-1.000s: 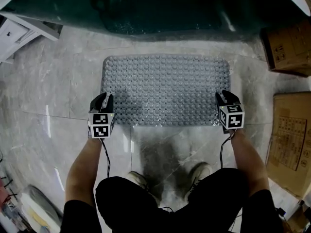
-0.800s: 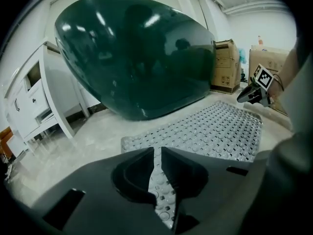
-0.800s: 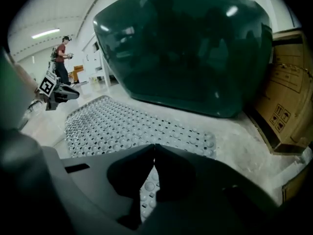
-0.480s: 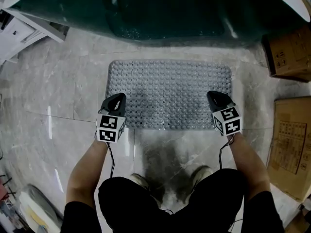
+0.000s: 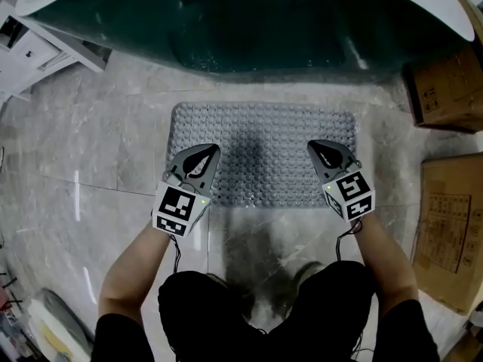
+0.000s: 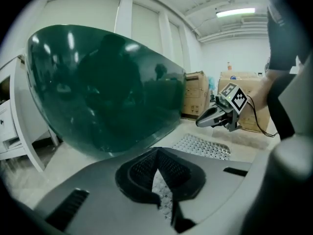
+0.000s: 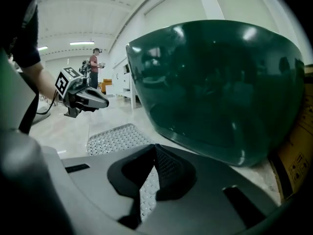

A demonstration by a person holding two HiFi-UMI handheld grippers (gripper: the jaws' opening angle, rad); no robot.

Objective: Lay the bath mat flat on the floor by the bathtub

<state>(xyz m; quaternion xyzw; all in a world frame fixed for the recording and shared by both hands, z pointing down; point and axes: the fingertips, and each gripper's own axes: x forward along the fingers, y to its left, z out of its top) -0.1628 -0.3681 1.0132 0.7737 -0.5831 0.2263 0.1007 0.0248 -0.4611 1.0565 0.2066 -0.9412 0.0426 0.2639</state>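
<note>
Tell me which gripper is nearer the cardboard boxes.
Right. The right gripper is over the right end of the mat, on the side of the boxes; the left gripper is over the mat's left end, farther from them.

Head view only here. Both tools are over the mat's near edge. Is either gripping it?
Observer: No. In the left gripper view the left tool is shut with nothing between its jaws; the bath mat lies below it.
Operator: Right one?
Observer: The right tool is shut and empty too, per its own view.
Operator: Are they touching the mat?
Observer: The right gripper view shows the left tool side-on, in the air and clear of the mat.
</note>
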